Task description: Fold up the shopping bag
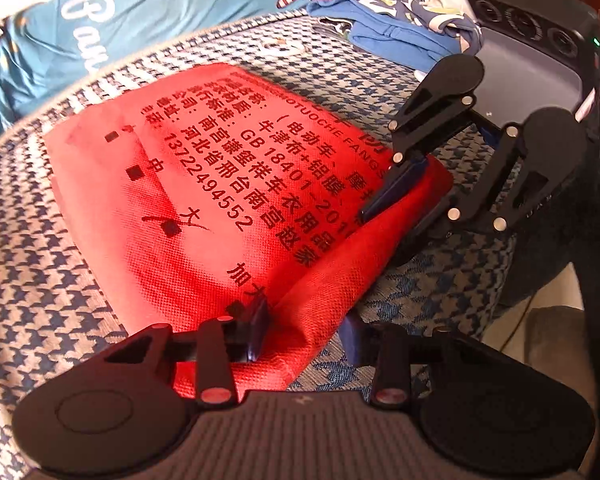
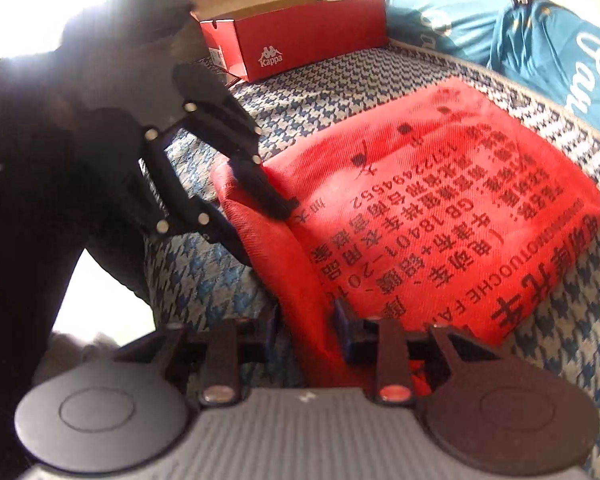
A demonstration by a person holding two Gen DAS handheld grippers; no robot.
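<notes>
A red non-woven shopping bag printed with black Chinese characters lies folded into a flat rectangle on a blue-and-white houndstooth fabric surface. The left gripper straddles the bag's near corner, one finger on top of the cloth and the other beside its edge; the jaws stand partly spread with the red fabric between them, and whether the pads actually press on it cannot be told. The right gripper sits at the neighbouring corner along the same near edge, its jaws also partly apart with a raised fold of the red fabric running up between them, and again a firm pinch cannot be confirmed. Beyond the bag, a red cardboard shoe box stands open, a teal garment with white lettering lies crumpled, and a heap of blue patterned clothing rests nearby.
</notes>
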